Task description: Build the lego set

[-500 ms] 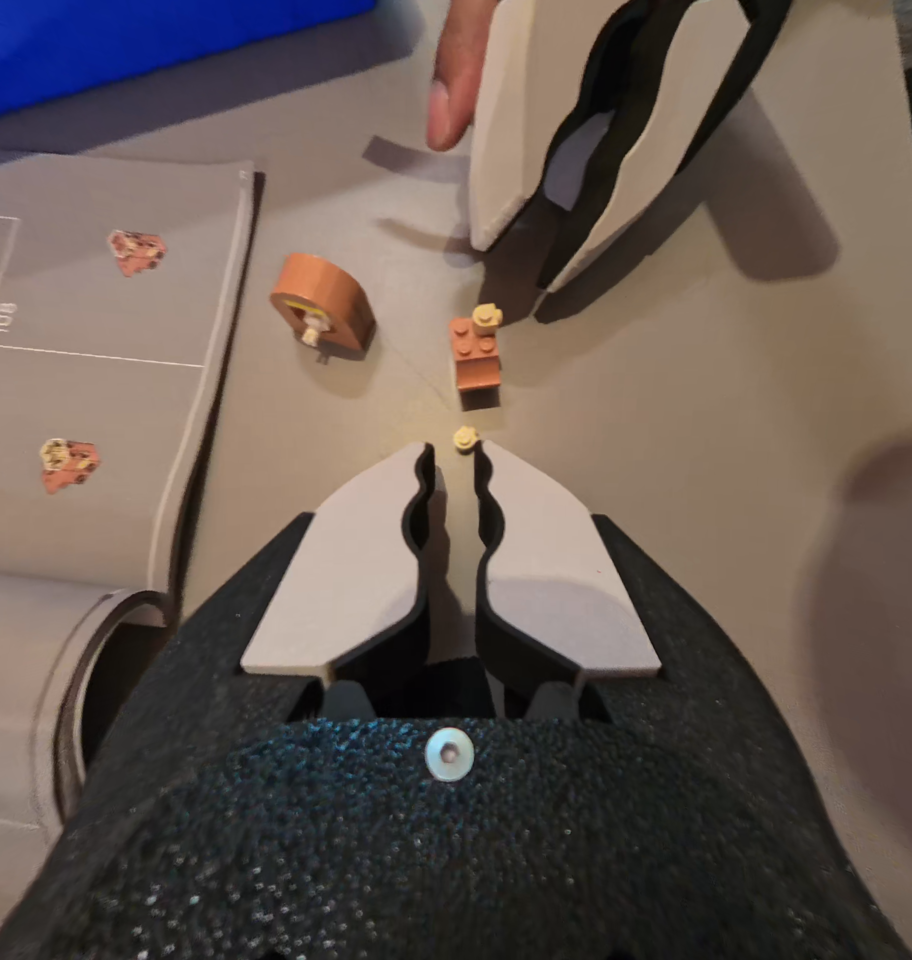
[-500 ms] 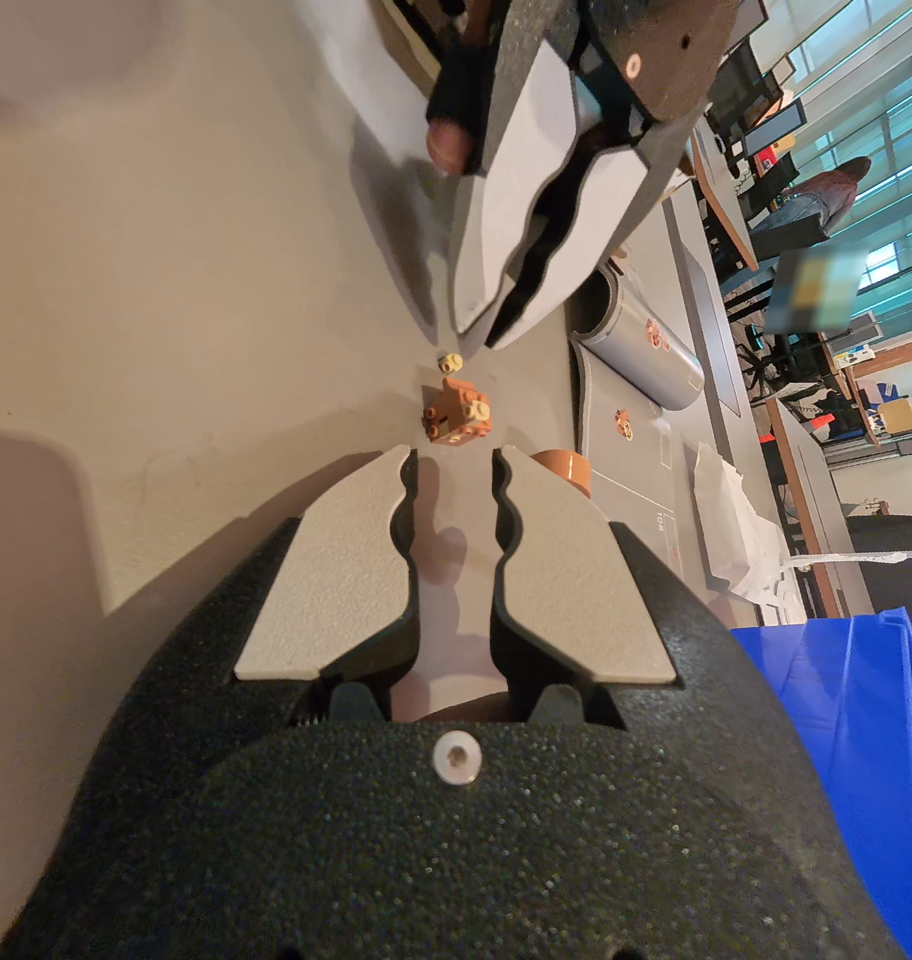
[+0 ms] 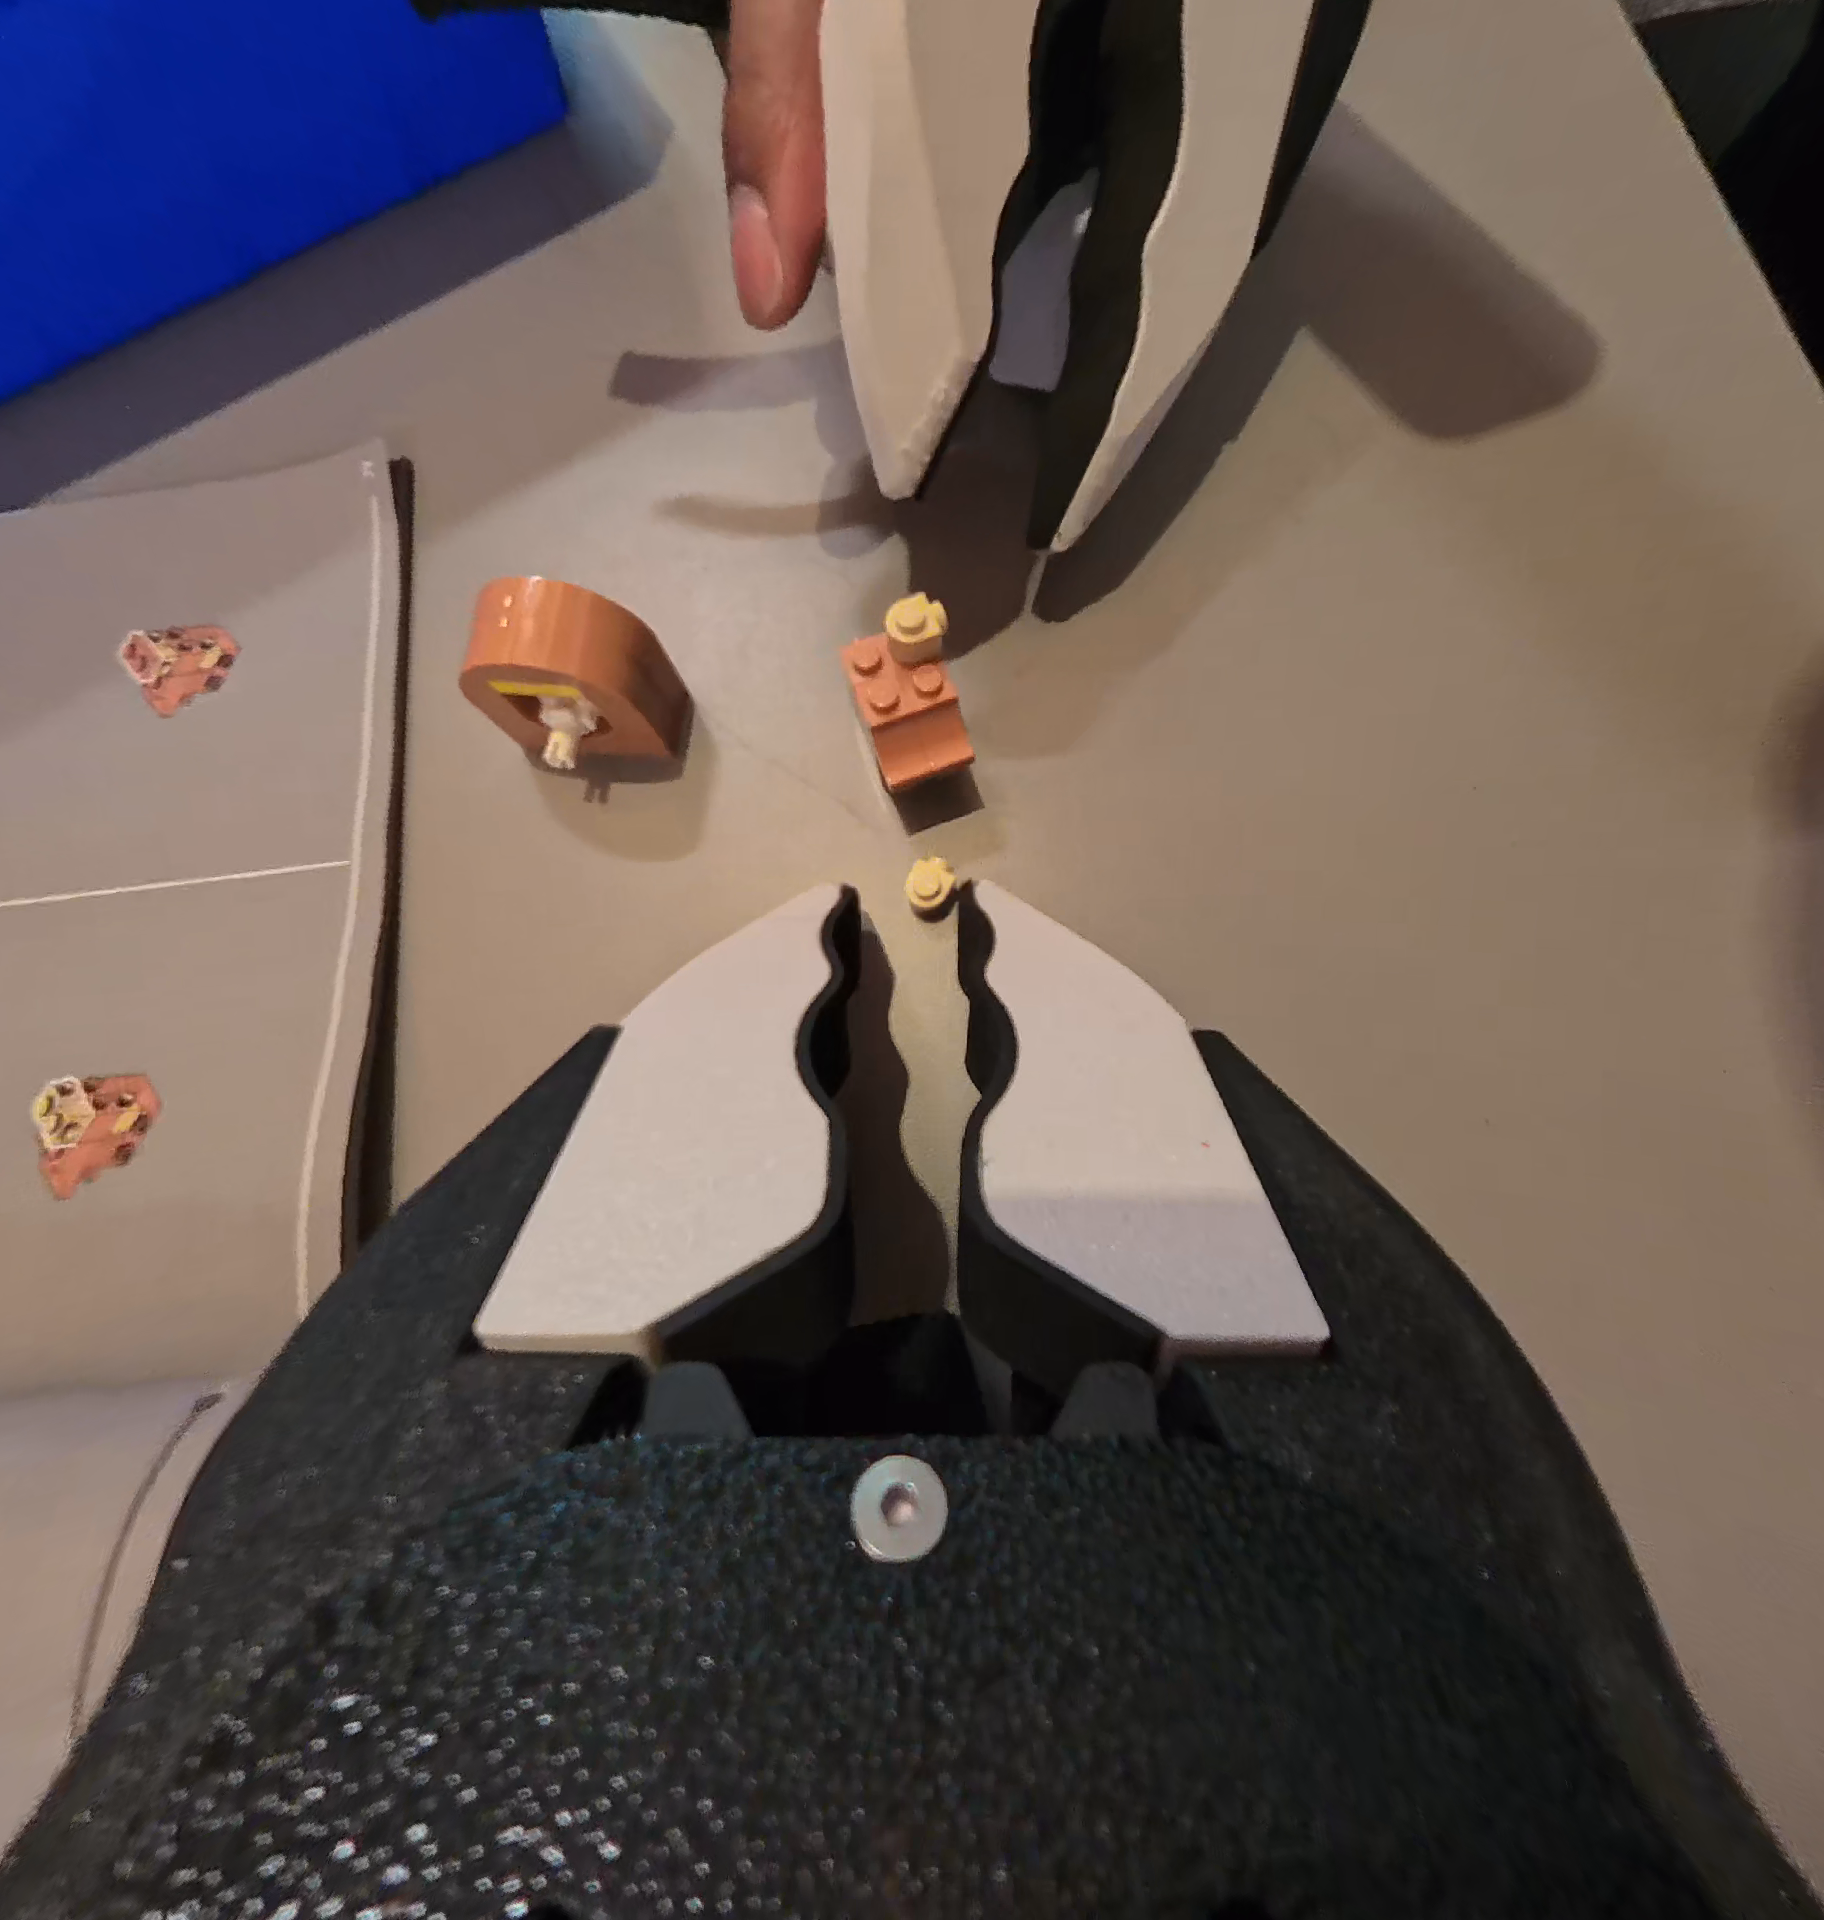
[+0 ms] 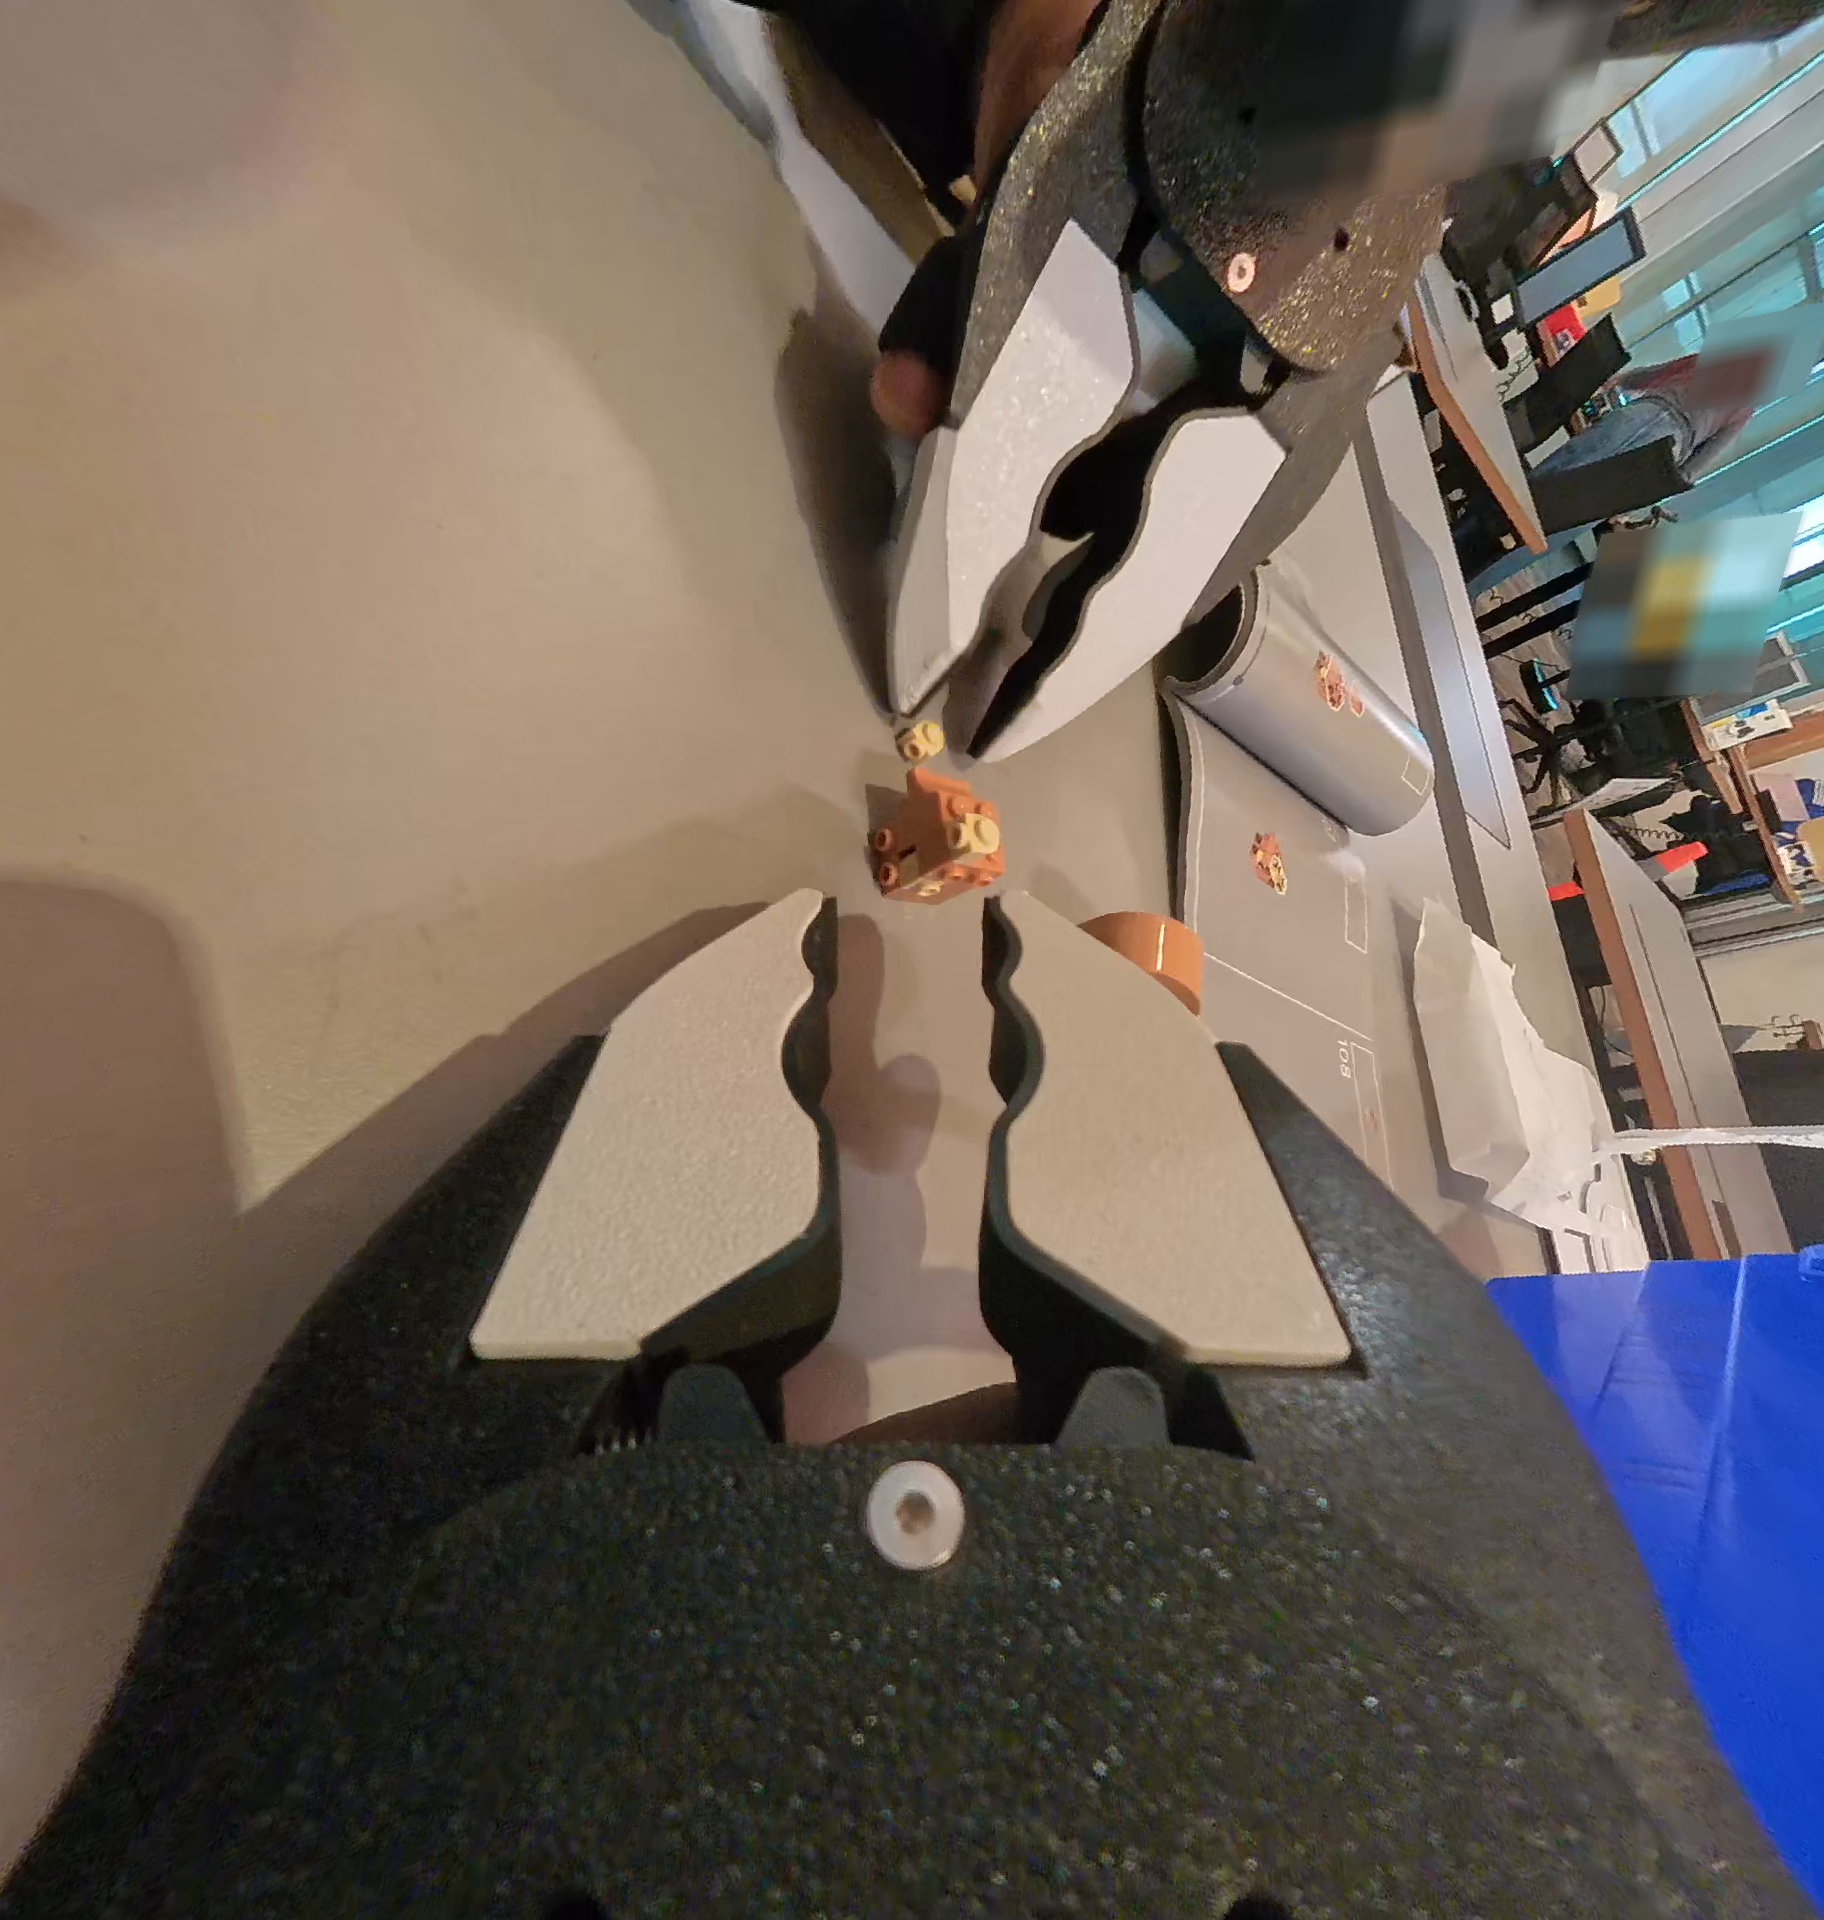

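Observation:
My left gripper (image 3: 908, 902) is open just above the grey table (image 3: 1407, 935). A tiny tan stud piece (image 3: 931, 888) lies on the table at its right fingertip (image 3: 991, 914), and the left finger stands clear of it. Just beyond sits a small brown brick block (image 3: 913, 717) with a tan stud on top. My right gripper (image 4: 906, 909) is open and empty, its tips just short of the same brown block (image 4: 934, 842). The tan piece (image 4: 918, 741) shows there at the tip of the left gripper (image 4: 955, 732). The right gripper (image 3: 981, 514) faces me from the far side.
A brown rounded piece (image 3: 575, 675) with a white part inside lies left of the block. An open grey instruction booklet (image 3: 160, 883) lies further left, and a blue bin (image 3: 212, 156) behind it. A person's finger (image 3: 773, 208) rests beside the right gripper. White crumpled wrapping (image 4: 1490, 1060) lies by the booklet. Spacing between my two grippers at the tips: around 6 cm.
My left jaws have opened a little beside the tan stud piece, which stays on the table. The right gripper has barely moved.

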Available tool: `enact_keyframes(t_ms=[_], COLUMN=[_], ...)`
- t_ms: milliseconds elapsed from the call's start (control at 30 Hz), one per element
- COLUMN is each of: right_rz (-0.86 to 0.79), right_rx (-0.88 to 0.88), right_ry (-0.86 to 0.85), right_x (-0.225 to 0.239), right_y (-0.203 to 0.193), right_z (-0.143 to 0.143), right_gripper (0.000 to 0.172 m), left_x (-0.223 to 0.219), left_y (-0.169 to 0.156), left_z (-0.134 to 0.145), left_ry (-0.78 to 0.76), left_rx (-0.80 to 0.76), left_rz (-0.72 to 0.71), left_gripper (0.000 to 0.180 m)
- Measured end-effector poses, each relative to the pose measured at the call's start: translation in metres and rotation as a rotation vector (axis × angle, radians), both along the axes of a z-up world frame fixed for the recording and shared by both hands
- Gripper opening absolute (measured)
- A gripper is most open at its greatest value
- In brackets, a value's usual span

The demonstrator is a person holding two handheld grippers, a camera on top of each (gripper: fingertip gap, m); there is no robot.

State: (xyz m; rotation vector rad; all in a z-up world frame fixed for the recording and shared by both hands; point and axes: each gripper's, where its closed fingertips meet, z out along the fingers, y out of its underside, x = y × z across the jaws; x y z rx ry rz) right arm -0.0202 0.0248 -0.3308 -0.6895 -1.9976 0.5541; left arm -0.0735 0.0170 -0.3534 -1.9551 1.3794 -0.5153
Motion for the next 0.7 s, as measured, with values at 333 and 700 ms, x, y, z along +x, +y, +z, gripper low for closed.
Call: enact_keyframes(t_ms=[333,700], right_rz=[-0.027,-0.059], right_rx=[0.01,-0.099], right_ry=[0.005,0.045], right_x=[-0.003,-0.005], right_y=[0.005,0.005], right_z=[0.001,0.016], right_gripper=[0.027,0.027], left_x=[0.011,0.027], left_y=[-0.007,0.009], left_z=[0.0,0.054], left_ry=[-0.03,-0.222], left_rx=[-0.042,-0.017], left_rz=[-0.03,0.18], left_gripper=[0.007,0.007])
